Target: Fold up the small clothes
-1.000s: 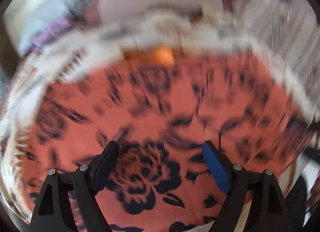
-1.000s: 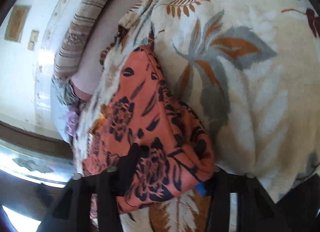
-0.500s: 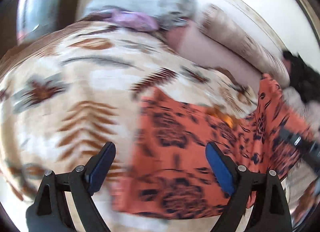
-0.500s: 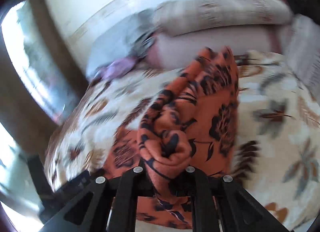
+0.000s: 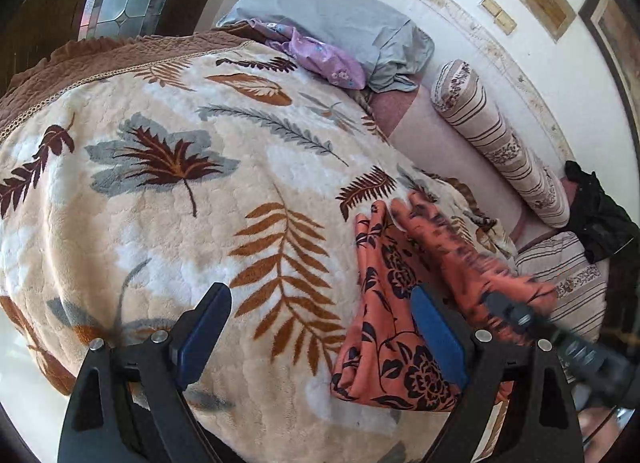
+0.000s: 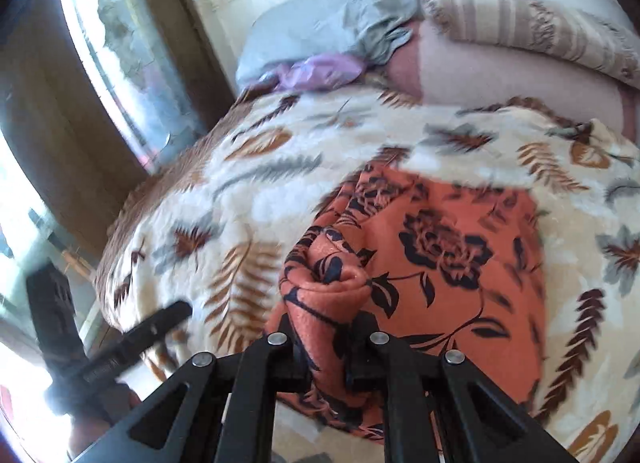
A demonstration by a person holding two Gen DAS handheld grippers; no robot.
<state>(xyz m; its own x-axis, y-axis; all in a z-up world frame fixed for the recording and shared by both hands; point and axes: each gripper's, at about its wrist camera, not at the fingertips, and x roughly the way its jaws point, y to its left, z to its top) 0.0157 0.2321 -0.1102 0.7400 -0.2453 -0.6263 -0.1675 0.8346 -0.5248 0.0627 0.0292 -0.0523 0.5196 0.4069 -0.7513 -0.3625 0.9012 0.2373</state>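
An orange garment with dark flowers lies on the leaf-patterned blanket; it also shows in the right wrist view. My right gripper is shut on a bunched fold of the garment and holds it above the rest of the cloth. It appears blurred at the right of the left wrist view. My left gripper is open and empty, over the blanket just left of the garment. Its right pad overlaps the garment's edge in view.
A grey pillow and a lilac cloth lie at the bed's head. A striped bolster lies along the wall, with a black cloth beyond it. A window is on the left. The left gripper shows in the right wrist view.
My left gripper has swung left off the garment to over the blanket. My right gripper closed on a fold of the garment, lifted it and carried it over the rest.
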